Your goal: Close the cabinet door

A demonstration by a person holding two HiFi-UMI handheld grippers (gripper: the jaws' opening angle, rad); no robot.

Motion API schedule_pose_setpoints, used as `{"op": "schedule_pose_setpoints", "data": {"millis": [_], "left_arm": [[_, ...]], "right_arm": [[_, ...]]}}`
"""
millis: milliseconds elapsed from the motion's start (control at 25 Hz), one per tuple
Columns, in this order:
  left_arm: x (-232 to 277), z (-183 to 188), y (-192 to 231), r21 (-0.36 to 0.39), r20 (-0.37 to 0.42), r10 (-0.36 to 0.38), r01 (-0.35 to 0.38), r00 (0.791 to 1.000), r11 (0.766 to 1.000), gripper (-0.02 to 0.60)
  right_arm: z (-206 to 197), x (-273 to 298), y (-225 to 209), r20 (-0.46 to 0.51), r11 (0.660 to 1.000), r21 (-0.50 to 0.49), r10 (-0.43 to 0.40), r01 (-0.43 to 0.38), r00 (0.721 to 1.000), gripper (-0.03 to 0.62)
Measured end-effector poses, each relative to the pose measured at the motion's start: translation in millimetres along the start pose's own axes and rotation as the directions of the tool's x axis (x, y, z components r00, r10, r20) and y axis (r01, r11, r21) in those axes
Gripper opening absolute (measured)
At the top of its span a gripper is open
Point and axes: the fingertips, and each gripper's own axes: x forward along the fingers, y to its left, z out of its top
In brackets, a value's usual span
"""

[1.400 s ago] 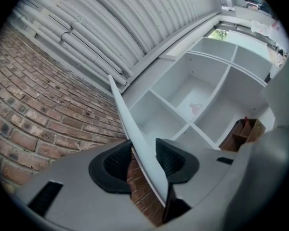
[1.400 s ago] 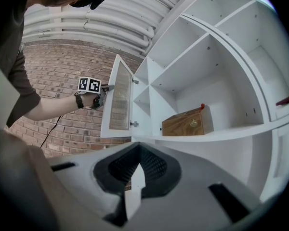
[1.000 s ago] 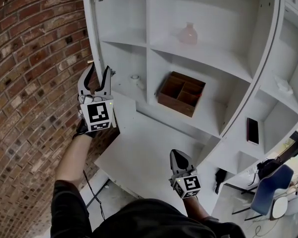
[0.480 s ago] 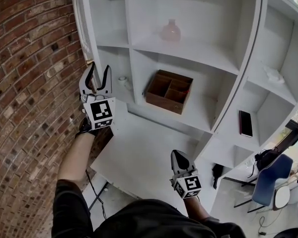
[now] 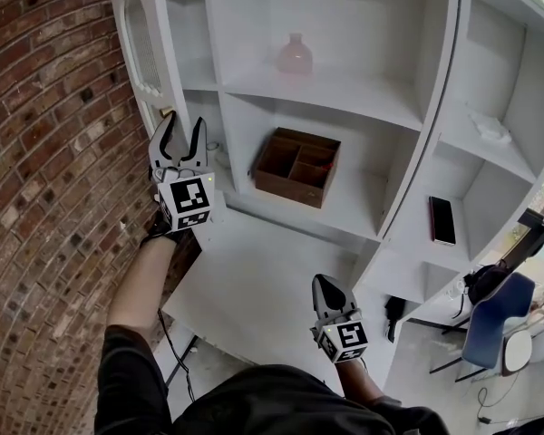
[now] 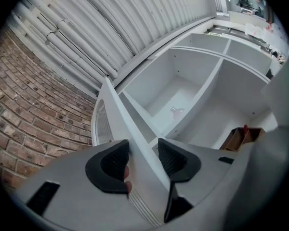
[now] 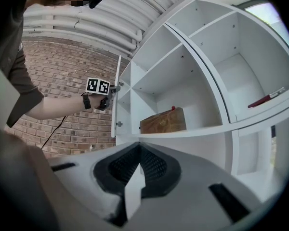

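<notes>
The white cabinet door (image 5: 136, 43) stands open at the left of the shelf unit, its arched panel facing me. My left gripper (image 5: 181, 139) straddles the door's free edge beside its small knob (image 5: 167, 111). In the left gripper view the door (image 6: 106, 124) runs between the jaws of the left gripper (image 6: 142, 160). The jaws have just been opening, and a slim gap shows at the right pad. My right gripper (image 5: 329, 288) hangs low over the white counter (image 5: 263, 279), shut and empty. In its own view the right gripper (image 7: 139, 165) faces the door (image 7: 116, 95).
A wooden divided box (image 5: 296, 166) sits on the middle shelf, with a pink vase (image 5: 293, 57) on the shelf above. A phone (image 5: 440, 220) lies in the right bay. The brick wall (image 5: 45, 152) is close behind the door. A blue chair (image 5: 490, 333) stands at the lower right.
The door has swung with my left gripper on its edge: it was edge-on, and now its arched panel shows. The right gripper has hardly moved.
</notes>
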Motion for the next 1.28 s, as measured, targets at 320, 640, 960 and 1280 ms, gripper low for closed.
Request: {"op": "schedule_pose_setpoints", "data": {"millis": [320,640,960,1280], "left_arm": [[16.5,-1.5,-17.5,0.017,-0.001,-0.022,0.022,1.000,1.000,0.195],[31.0,-4.5,-31.6,0.030,-0.017,-0.048,0.049,0.999,0.998,0.187],[42.5,-7.6,-42.9,0.056,-0.035,-0.067,0.069,0.997,0.996,0.187],[50.3,-9.1,-50.0,0.061,-0.048,-0.083,0.086,0.995,0.994,0.186]], "right_arm": [[-1.4,-7.1,-16.8,0.019,0.999,0.003,-0.037,0.037,0.999,-0.002],[-3.9,-12.8,-25.0,0.006,0.999,0.016,-0.052,0.052,0.999,-0.002],[-5.1,-18.0,-33.9,0.015,0.997,0.020,-0.069,0.069,0.997,-0.002],[-8.6,-23.3,-41.3,0.001,0.996,0.031,-0.084,0.084,0.996,-0.002]]}}
